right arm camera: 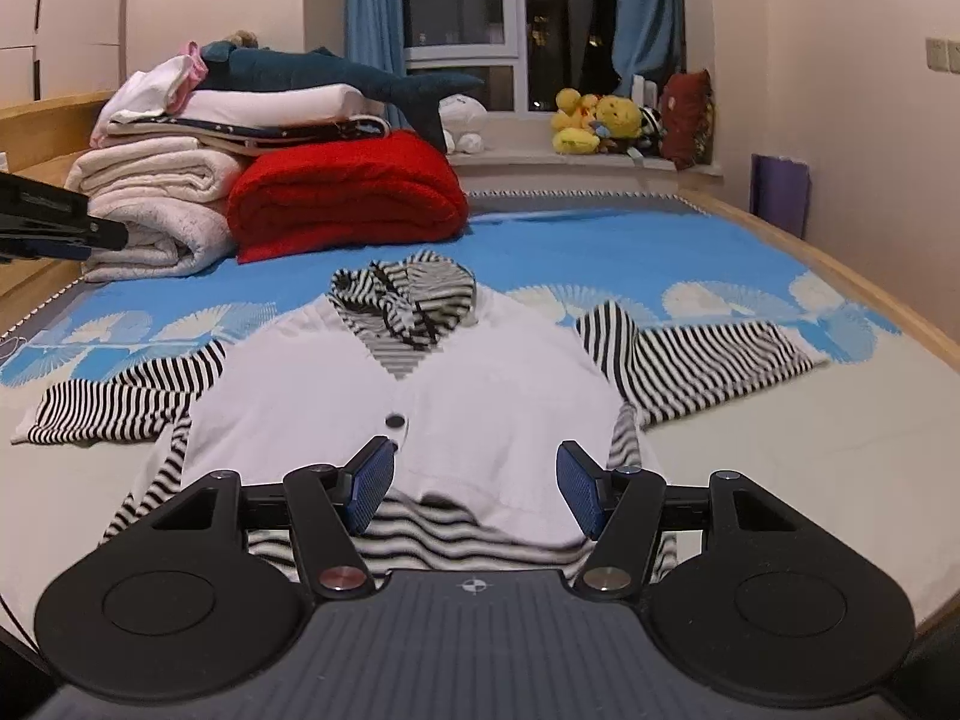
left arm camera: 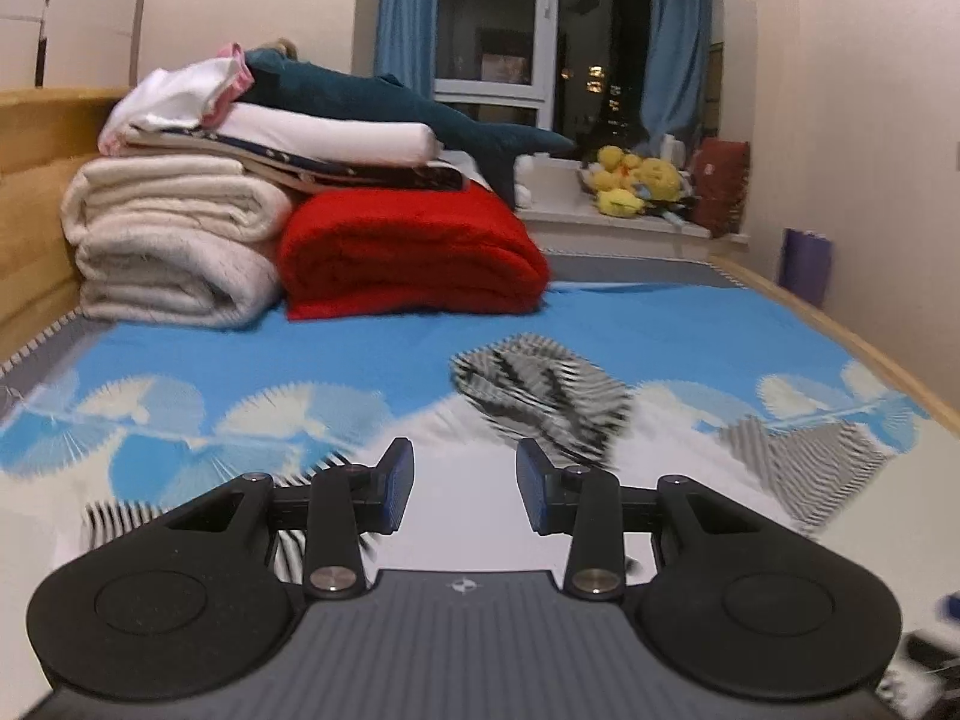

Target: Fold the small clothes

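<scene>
A small white top (right arm camera: pixel 480 396) with black-and-white striped sleeves (right arm camera: pixel 696 366) and a striped hood (right arm camera: pixel 414 294) lies flat, front up, on the bed. My right gripper (right arm camera: pixel 477 483) hovers over its striped bottom hem, open, with no cloth pinched. My left gripper (left arm camera: pixel 465 483) is over the top's white body (left arm camera: pixel 468 516), with its jaws apart and nothing between them. That view is blurred, with the hood (left arm camera: pixel 540 396) ahead and one sleeve (left arm camera: pixel 804 462) to the right. In the right wrist view the left gripper (right arm camera: pixel 117 234) pokes in at the left edge, raised above the bed.
A blue and white bedspread (right arm camera: pixel 600 240) covers the bed. At its far left are folded cream blankets (right arm camera: pixel 156 204), a red blanket (right arm camera: pixel 348 192) and a shark plush (right arm camera: pixel 336 75). Yellow plush toys (right arm camera: pixel 594 120) sit on the window sill. A wooden bed rail (right arm camera: pixel 864 288) runs along the right.
</scene>
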